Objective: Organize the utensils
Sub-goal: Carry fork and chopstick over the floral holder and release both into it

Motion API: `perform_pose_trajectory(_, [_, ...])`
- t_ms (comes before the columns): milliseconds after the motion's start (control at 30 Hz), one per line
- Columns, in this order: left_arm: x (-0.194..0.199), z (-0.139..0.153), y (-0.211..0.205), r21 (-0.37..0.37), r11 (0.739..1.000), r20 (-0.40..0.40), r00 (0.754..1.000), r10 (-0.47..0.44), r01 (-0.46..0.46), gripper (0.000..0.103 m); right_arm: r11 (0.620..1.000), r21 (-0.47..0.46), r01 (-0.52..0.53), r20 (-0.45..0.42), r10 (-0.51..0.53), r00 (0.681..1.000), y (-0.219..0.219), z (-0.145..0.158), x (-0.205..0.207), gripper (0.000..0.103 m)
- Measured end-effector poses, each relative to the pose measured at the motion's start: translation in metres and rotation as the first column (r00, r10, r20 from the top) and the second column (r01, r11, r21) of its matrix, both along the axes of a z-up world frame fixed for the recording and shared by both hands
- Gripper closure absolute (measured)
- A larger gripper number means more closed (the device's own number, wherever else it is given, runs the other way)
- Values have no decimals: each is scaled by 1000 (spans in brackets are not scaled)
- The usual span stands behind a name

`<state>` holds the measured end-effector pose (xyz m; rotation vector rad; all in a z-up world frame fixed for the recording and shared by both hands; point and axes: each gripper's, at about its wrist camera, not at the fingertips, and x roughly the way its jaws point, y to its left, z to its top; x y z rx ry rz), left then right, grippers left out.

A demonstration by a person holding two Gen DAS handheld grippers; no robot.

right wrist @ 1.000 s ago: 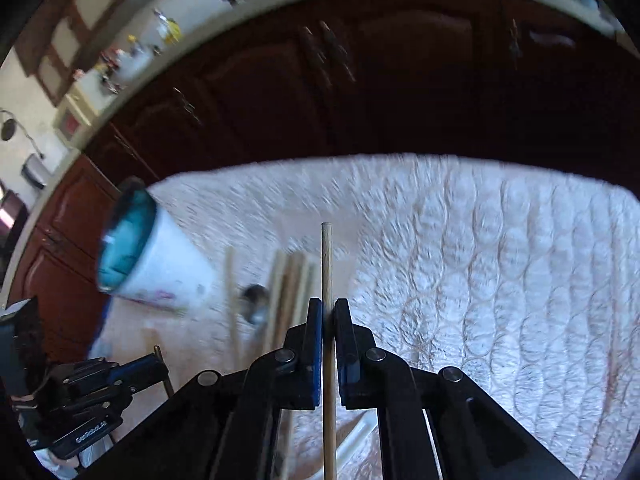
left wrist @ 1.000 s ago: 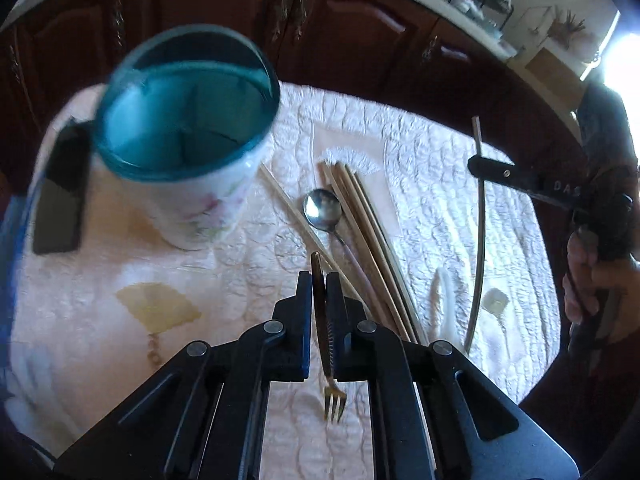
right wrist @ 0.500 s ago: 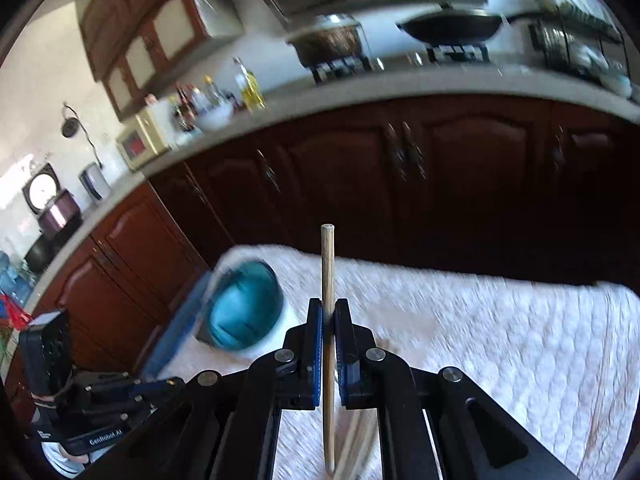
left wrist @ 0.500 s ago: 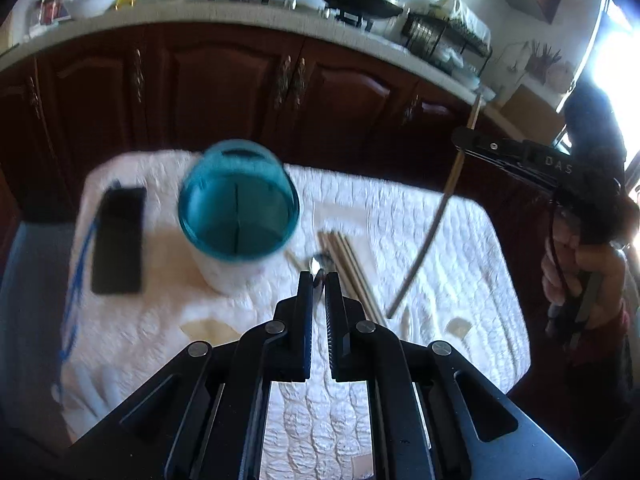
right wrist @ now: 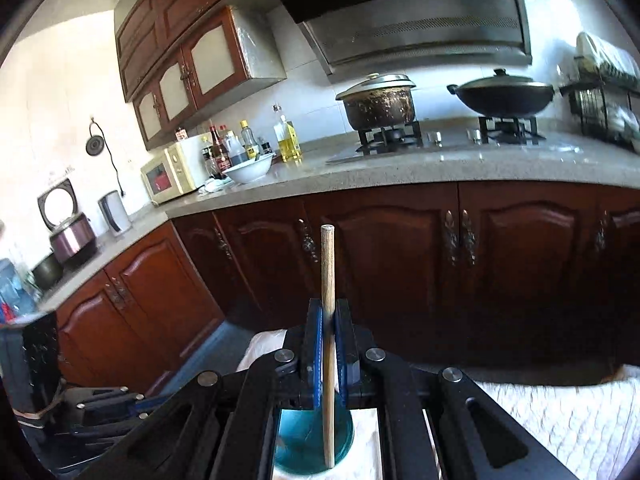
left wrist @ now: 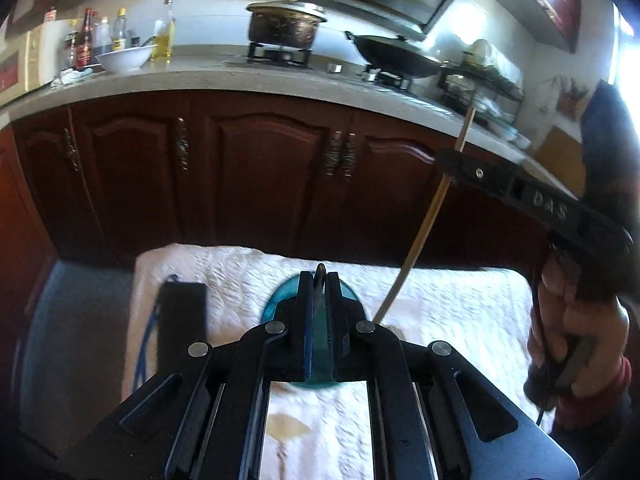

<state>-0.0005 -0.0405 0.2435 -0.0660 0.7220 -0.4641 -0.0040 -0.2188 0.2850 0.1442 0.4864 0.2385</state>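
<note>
My left gripper (left wrist: 319,282) is shut on a fork (left wrist: 320,271); only the dark tip of its handle shows between the pads, the tines are hidden. The teal-lined white cup (left wrist: 275,305) stands on the table right behind and below these fingers. At the right, my right gripper (left wrist: 451,162) is shut on a long wooden chopstick (left wrist: 416,248) that slants down toward the cup. In the right wrist view the right gripper (right wrist: 328,309) clamps the chopstick (right wrist: 328,264) upright, its lower end over the cup (right wrist: 300,446).
A white quilted cloth (left wrist: 460,300) covers the table, with a black phone (left wrist: 182,320) at its left. A person's hand (left wrist: 576,340) holds the right gripper's handle. Dark wooden cabinets (right wrist: 400,264) and a counter with pots stand behind the table.
Both grippers have risen and tipped upward, each still holding its utensil. The views swung from the tabletop to the kitchen counter, and the cup now lies just under both sets of fingers.
</note>
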Motion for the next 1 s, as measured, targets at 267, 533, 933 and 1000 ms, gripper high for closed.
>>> perform_pose_trajectory(267, [33,-41,-11,52,998,-55,998,32,-29,99,999,-38,8,-73,-10,997,14,-51,38,98])
perform_pose_trajectory(533, [40,-78,-21,104,994,-104,993,52,-42,99,999,-28,-34,-200,27,979,16,-95,53,98])
perform_pose_trajectory(933, [44,-92,-20,118,988,-128,985,116,-101,82,998,-27,-49,-279,39,959,7,-105,53,75])
perform_pose_trajectory(1000, [40,-89,-19,109,989,-126,986,113,-99,80,999,-19,-48,-280,41,959,1,-103,46,75])
